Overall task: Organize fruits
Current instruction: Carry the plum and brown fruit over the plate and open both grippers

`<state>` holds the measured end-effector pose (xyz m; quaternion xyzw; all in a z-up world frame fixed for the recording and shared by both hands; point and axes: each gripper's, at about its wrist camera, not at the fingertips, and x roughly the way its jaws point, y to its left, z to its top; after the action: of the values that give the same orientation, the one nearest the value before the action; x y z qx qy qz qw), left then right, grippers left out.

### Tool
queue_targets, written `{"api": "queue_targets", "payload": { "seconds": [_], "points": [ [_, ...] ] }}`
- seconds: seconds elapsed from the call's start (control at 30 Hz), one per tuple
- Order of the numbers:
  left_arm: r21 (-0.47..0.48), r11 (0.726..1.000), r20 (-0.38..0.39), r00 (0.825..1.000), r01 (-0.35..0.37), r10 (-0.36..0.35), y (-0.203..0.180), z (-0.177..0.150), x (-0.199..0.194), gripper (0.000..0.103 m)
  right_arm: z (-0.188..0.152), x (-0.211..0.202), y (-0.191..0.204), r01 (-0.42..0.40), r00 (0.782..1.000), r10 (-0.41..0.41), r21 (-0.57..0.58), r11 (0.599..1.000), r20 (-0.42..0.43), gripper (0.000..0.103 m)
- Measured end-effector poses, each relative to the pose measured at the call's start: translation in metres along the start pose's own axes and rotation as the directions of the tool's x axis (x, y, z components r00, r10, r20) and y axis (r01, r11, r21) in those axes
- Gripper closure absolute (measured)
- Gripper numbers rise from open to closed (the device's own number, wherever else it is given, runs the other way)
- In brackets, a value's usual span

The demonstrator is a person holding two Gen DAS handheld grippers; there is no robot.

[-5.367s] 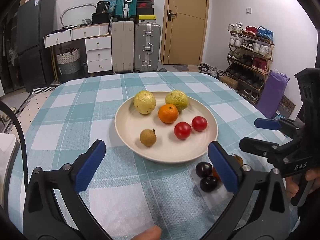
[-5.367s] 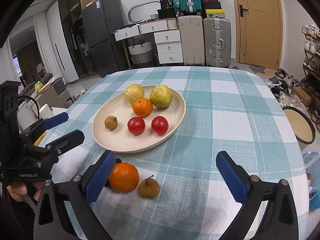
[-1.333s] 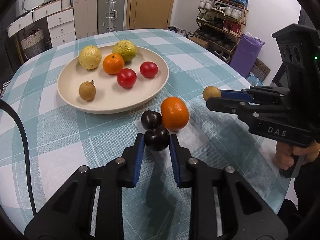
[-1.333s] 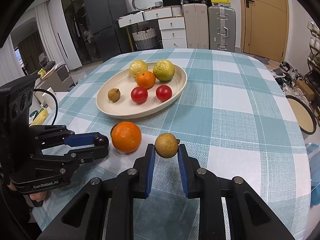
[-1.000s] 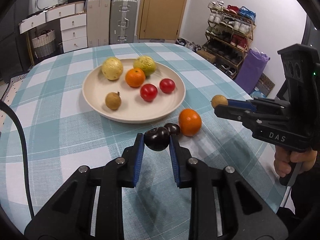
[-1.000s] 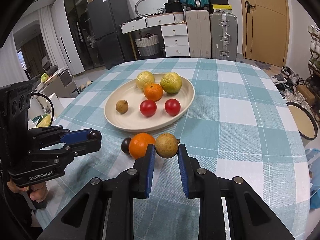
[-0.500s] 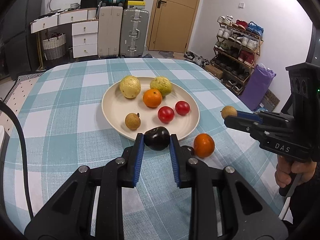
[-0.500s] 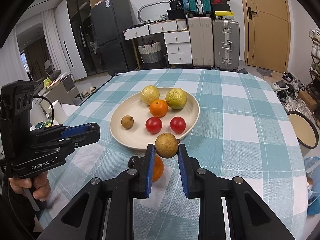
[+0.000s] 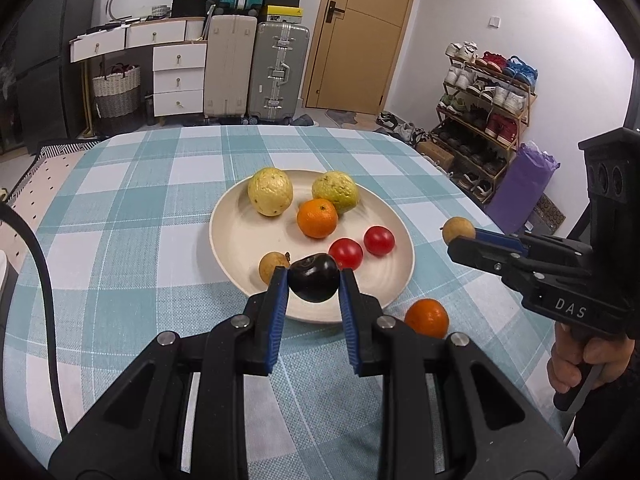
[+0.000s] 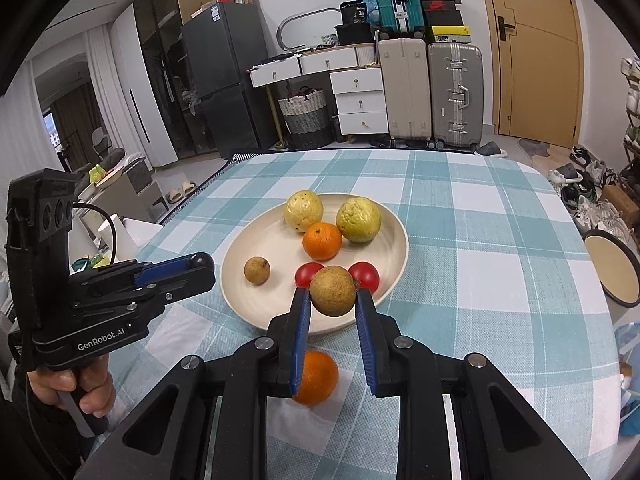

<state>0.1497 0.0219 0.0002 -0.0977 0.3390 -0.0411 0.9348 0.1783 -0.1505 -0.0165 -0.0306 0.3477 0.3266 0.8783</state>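
My left gripper [image 9: 313, 280] is shut on a dark plum [image 9: 314, 277] and holds it above the near rim of the cream plate [image 9: 232, 236]. My right gripper [image 10: 333, 294] is shut on a small brown fruit [image 10: 333, 290], also raised near the plate's [image 10: 248, 300] front edge; it shows in the left wrist view [image 9: 458, 230] too. The plate holds two yellow-green guavas [image 9: 270, 191], an orange [image 9: 317, 218], two red tomatoes [image 9: 379, 239] and a small brown fruit [image 9: 272, 267]. A second orange [image 9: 426, 318] lies on the tablecloth beside the plate.
The round table has a teal checked cloth [image 9: 120, 216]. A shoe rack [image 9: 484, 108] and a purple bag [image 9: 520, 188] stand to the right. Suitcases [image 9: 256, 68] and drawers stand behind. A round tray [image 10: 612, 268] sits on the floor right of the table.
Both grippers have risen and moved toward the plate, each still holding its fruit. The second plum left on the cloth is now out of sight.
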Motion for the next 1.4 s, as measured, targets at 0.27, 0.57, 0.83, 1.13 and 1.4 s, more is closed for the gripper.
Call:
{"api": "queue_targets", "payload": {
  "seconds": [0.27, 0.57, 0.83, 1.13, 1.4],
  "points": [
    [-0.006, 1.0, -0.013, 1.0, 0.003, -0.003, 0.0, 0.005, 0.015, 0.08, 0.007, 0.01, -0.007, -0.039, 0.999, 0.04, 0.044, 0.998, -0.001, 0.079],
    [0.008, 1.0, -0.041, 0.999, 0.003, -0.002, -0.006, 0.008, 0.039, 0.08, 0.007, 0.03, -0.017, -0.037, 0.999, 0.039, 0.076, 0.996, -0.027, 0.079],
    [0.029, 1.0, -0.064, 0.998, -0.008, 0.01, -0.01, 0.007, 0.06, 0.08, 0.006, 0.049, -0.017, -0.038, 0.997, 0.043, 0.066, 0.997, -0.066, 0.079],
    [0.052, 0.998, -0.074, 0.997, -0.019, 0.023, -0.012, 0.005, 0.07, 0.08, 0.005, 0.063, -0.015, -0.042, 0.995, 0.048, 0.061, 0.997, -0.089, 0.079],
    [0.053, 0.998, -0.083, 0.996, -0.025, 0.029, -0.012, 0.005, 0.077, 0.08, 0.005, 0.067, -0.014, -0.032, 0.995, 0.037, 0.052, 0.998, -0.095, 0.079]
  ]
}}
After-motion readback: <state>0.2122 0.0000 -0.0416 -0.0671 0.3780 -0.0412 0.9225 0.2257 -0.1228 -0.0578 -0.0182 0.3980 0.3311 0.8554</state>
